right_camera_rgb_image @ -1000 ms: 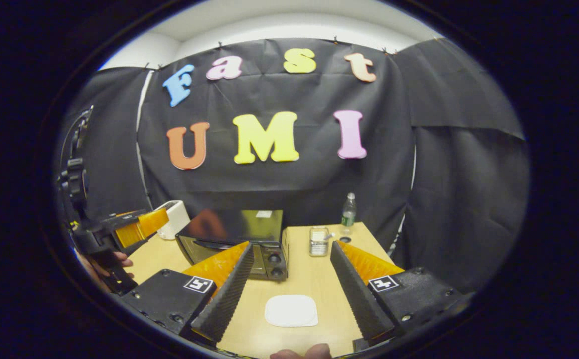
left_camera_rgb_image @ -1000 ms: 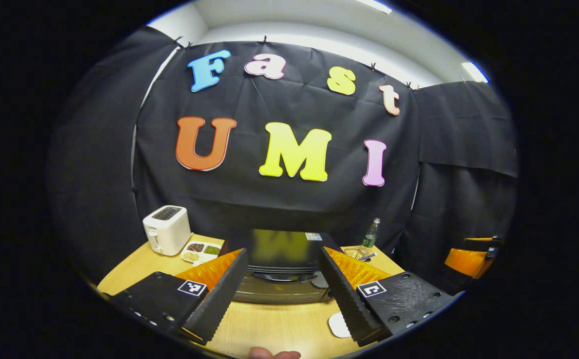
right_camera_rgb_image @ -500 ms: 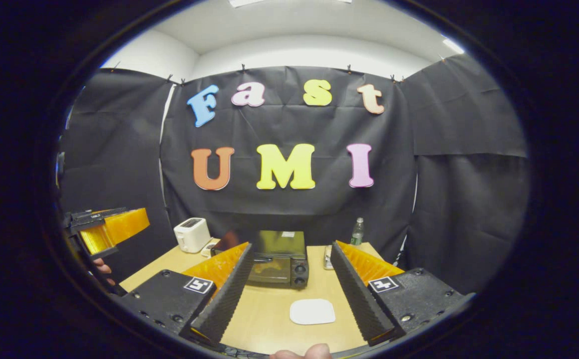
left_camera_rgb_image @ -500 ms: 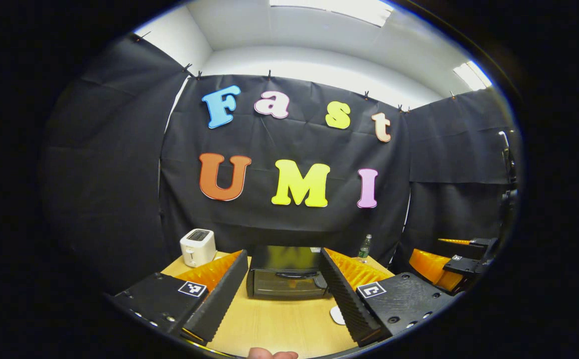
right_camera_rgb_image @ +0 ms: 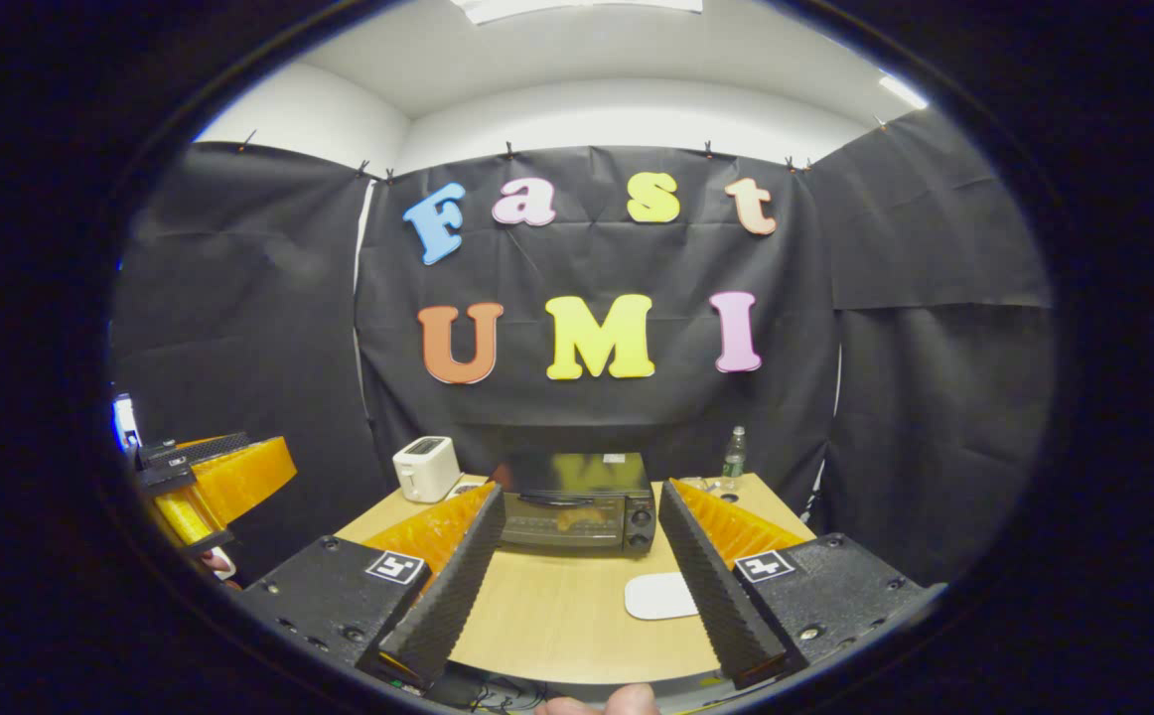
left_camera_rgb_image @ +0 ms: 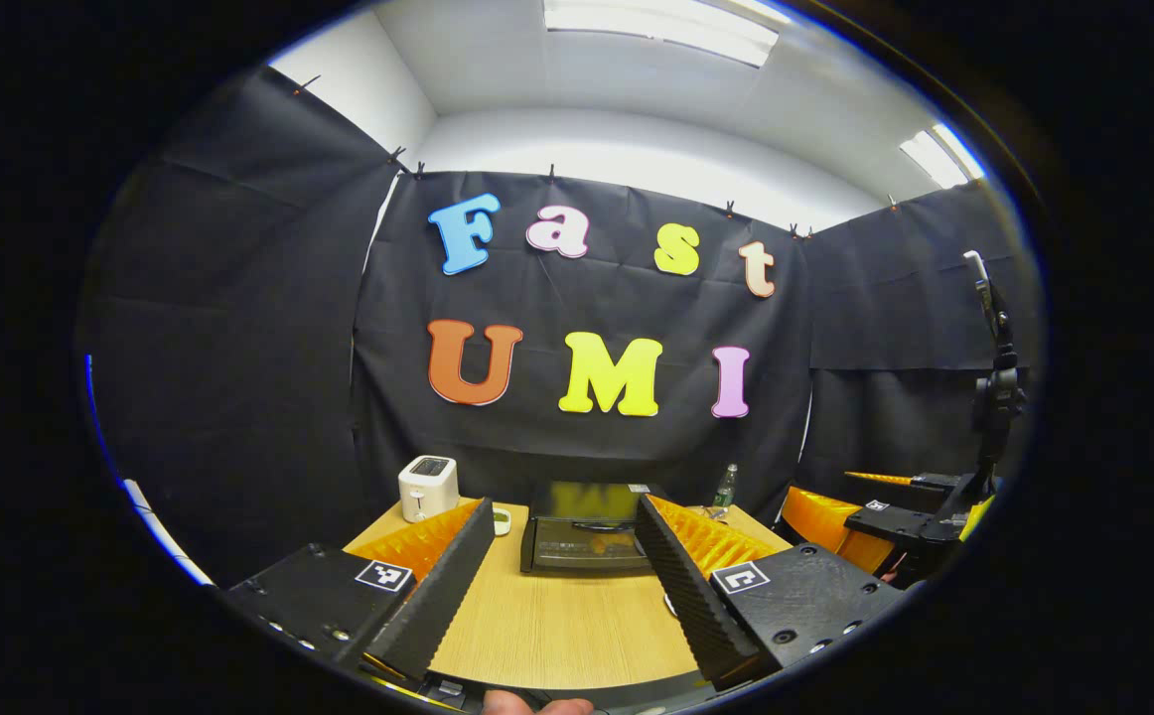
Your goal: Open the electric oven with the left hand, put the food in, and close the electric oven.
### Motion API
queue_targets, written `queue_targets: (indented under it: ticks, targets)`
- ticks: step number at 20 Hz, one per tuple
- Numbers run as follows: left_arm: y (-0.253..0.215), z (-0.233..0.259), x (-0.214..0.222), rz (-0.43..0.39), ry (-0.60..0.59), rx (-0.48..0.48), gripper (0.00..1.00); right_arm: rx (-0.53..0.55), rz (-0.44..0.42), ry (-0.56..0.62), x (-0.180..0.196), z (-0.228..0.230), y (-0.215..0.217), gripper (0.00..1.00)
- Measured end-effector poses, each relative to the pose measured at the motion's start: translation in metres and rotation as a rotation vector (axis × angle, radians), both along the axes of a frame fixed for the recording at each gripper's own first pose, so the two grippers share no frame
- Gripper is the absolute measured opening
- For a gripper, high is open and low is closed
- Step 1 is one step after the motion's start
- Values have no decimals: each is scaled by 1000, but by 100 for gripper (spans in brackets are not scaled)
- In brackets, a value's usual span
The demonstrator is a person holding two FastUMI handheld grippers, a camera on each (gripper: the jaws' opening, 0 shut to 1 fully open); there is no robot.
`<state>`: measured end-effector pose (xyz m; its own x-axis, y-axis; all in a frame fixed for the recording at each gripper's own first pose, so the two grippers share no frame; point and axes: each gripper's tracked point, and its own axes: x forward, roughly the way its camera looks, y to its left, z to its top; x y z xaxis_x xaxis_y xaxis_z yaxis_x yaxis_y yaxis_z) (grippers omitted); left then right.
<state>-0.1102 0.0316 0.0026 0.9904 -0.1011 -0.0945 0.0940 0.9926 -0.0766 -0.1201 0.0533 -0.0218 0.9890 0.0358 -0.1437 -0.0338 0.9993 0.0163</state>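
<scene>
The black electric oven [left_camera_rgb_image: 577, 524] stands at the far side of the wooden table [left_camera_rgb_image: 557, 626] with its door closed. An orange-brown shape [right_camera_rgb_image: 572, 518] shows through the door glass [right_camera_rgb_image: 565, 521]. My left gripper [left_camera_rgb_image: 564, 504] is open and empty, held well back from the oven over the table's near edge. The right gripper [right_camera_rgb_image: 581, 489] is also open and empty, and equally far back from the oven [right_camera_rgb_image: 577, 501]. A bare white plate [right_camera_rgb_image: 661, 596] lies on the table in front of the oven's knob side.
A white toaster [left_camera_rgb_image: 426, 487] stands left of the oven and a small dish [left_camera_rgb_image: 501, 519] sits beside it. A plastic bottle [right_camera_rgb_image: 733, 454] stands at the back right. The other gripper shows off to the side in each view: the right gripper [left_camera_rgb_image: 895, 511], the left gripper [right_camera_rgb_image: 210, 472].
Both grippers have drawn back from the oven and tilted upward, so the oven looks smaller and farther. Both stay open. The oven door stays closed.
</scene>
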Motion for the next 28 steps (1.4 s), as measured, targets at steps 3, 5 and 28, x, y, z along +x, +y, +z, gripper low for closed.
queue_targets:
  ticks: [3,5,28]
  targets:
    - [1,-5,-12,4,10,-23,94,-7,3,-14,-11,5,2,99]
    - [-1,-2,-14,-1,1,-17,94,-6,-2,-28,-16,7,0,99]
    - [-17,3,-15,-2,-39,2,94,15,-7,-48,-10,10,-22,99]
